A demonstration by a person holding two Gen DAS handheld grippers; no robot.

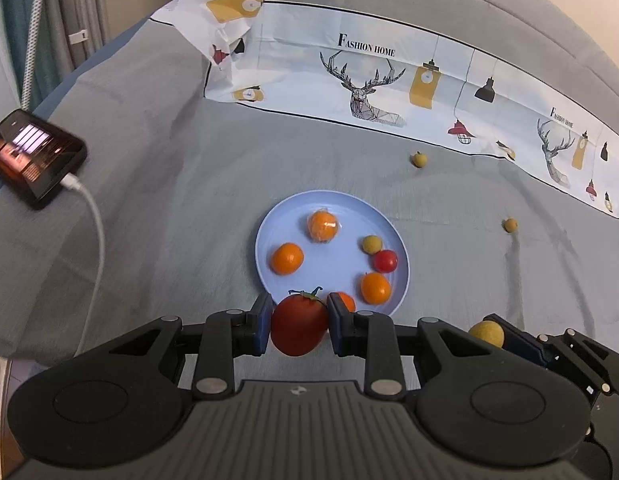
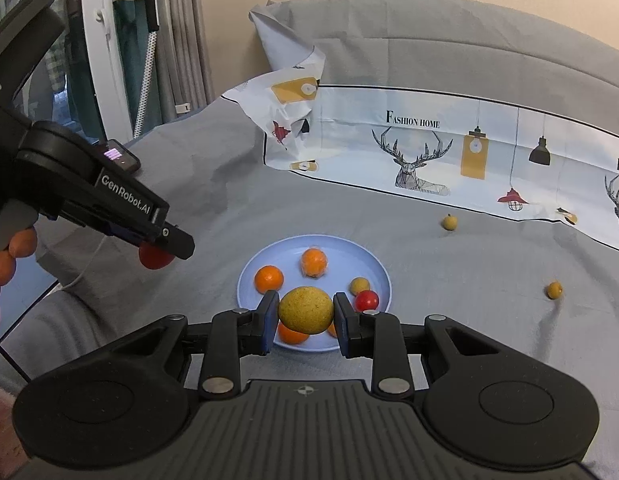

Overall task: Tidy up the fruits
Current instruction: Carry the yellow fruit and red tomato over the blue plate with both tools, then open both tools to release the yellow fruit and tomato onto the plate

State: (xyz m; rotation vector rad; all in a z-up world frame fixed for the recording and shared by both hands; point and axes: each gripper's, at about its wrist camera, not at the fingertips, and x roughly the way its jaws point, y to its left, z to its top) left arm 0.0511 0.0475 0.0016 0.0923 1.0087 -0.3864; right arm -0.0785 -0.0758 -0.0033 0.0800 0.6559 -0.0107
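Note:
My left gripper [image 1: 298, 322] is shut on a red tomato [image 1: 299, 326] with a green stem, held over the near rim of a light blue plate [image 1: 333, 268]. The same left gripper [image 2: 165, 246] with the tomato [image 2: 154, 258] shows at the left of the right wrist view. My right gripper [image 2: 305, 314] is shut on a yellow-green round fruit [image 2: 305, 310] just above the plate [image 2: 375, 270]. That fruit [image 1: 487, 332] and the right gripper [image 1: 505, 338] appear at the lower right of the left wrist view. Several oranges, a small yellow fruit [image 1: 371, 244] and a small red tomato [image 1: 385, 261] lie on the plate.
Two small yellow fruits [image 1: 419, 159] [image 1: 510, 224] lie loose on the grey bedsheet beyond and right of the plate. A printed pillowcase [image 1: 389, 80] stretches across the back. A phone [image 1: 33, 160] with a white cable lies at the left. A person's hand [image 2: 5, 264] holds the left gripper.

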